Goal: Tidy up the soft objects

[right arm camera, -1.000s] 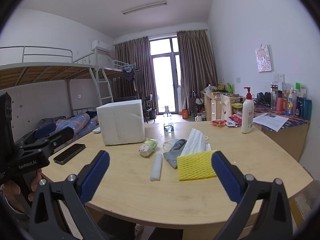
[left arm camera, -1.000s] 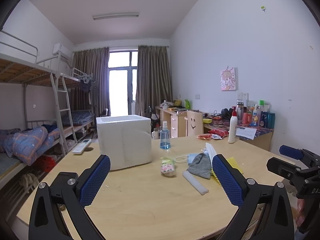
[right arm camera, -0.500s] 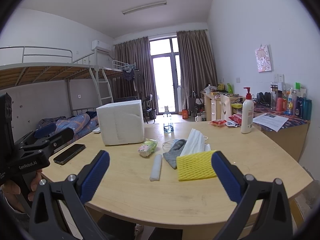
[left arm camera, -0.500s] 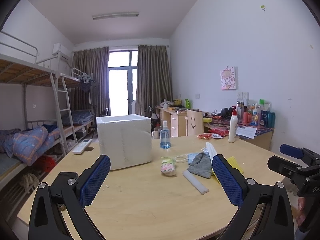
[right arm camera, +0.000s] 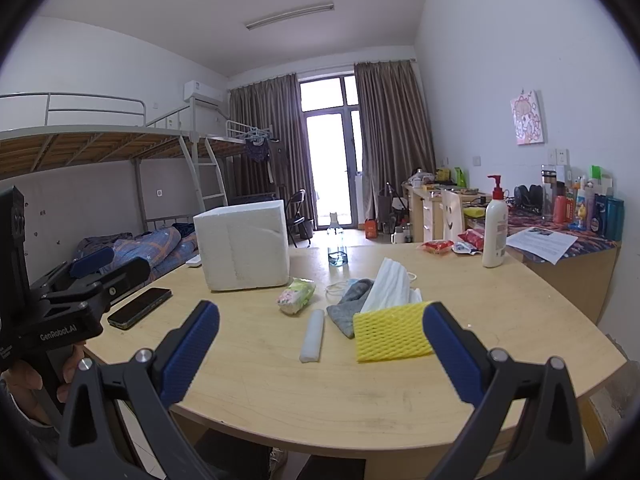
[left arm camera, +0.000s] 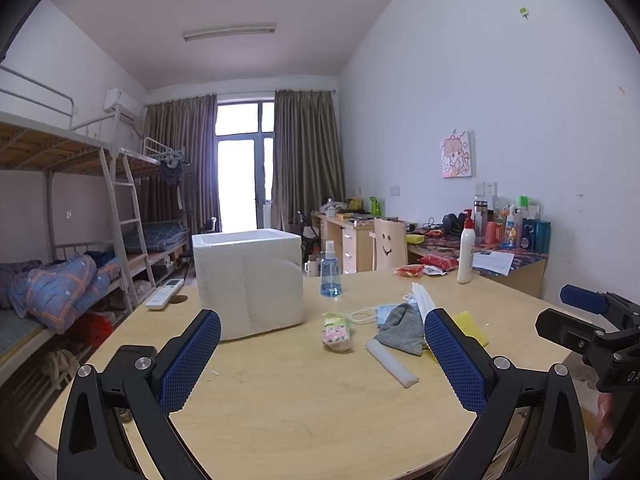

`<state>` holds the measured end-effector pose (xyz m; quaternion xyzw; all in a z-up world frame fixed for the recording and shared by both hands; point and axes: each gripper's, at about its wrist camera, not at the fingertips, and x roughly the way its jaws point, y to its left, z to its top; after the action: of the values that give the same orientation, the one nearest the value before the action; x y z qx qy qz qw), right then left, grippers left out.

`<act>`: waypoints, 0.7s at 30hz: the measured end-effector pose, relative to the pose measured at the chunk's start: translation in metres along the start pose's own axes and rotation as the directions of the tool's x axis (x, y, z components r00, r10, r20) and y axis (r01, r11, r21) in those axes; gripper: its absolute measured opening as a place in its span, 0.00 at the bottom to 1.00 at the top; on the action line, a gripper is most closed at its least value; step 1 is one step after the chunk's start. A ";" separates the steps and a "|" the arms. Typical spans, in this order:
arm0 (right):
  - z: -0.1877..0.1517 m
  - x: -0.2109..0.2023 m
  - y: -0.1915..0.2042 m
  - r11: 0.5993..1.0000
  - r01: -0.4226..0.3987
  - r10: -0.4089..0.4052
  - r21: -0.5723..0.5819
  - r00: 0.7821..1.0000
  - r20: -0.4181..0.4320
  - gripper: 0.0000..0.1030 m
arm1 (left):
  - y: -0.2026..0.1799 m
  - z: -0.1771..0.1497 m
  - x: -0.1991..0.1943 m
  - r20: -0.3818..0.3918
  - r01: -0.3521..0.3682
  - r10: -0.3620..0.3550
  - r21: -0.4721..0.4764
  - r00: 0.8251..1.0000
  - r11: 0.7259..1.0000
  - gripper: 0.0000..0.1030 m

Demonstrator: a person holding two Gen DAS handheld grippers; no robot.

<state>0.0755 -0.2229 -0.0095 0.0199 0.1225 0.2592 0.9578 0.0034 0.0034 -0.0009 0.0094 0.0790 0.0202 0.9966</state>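
Note:
A white foam box (left arm camera: pixel 248 280) (right arm camera: pixel 242 250) stands open-topped on the round wooden table (left arm camera: pixel 300 400). In front of it lie soft items: a floral packet (left arm camera: pixel 338 330) (right arm camera: pixel 296 296), a white foam stick (left arm camera: pixel 392 362) (right arm camera: pixel 313 335), a grey cloth (left arm camera: pixel 402 328) (right arm camera: pixel 348 304), a yellow foam net (right arm camera: pixel 392 332) (left arm camera: pixel 472 324), white tissues (right arm camera: pixel 390 286) and a face mask (left arm camera: pixel 382 312). My left gripper (left arm camera: pixel 320 360) is open and empty above the near table edge. My right gripper (right arm camera: pixel 320 352) is open and empty, short of the foam stick and net.
A blue spray bottle (left arm camera: pixel 330 270), a lotion pump bottle (right arm camera: pixel 495 226), snack packets (right arm camera: pixel 440 246), a black phone (right arm camera: pixel 138 307) and a remote (left arm camera: pixel 164 298) share the table. Bunk beds (left arm camera: pixel 60 248) stand left, cluttered desks (left arm camera: pixel 500 240) right.

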 end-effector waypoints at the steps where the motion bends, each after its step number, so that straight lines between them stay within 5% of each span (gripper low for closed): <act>1: 0.000 0.000 0.000 1.000 0.002 -0.002 0.000 1.000 -0.002 1.00 | 0.000 0.000 0.000 0.001 -0.001 0.001 0.001 1.000 1.000 0.99; 21: -0.002 0.011 -0.003 1.000 0.000 0.000 0.009 1.000 -0.018 1.00 | 0.000 -0.004 0.008 -0.025 0.008 -0.008 0.005 1.000 1.000 0.99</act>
<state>0.0856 -0.2205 -0.0137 0.0220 0.1320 0.2587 0.9566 0.0106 0.0037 -0.0059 0.0112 0.0916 0.0163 0.9956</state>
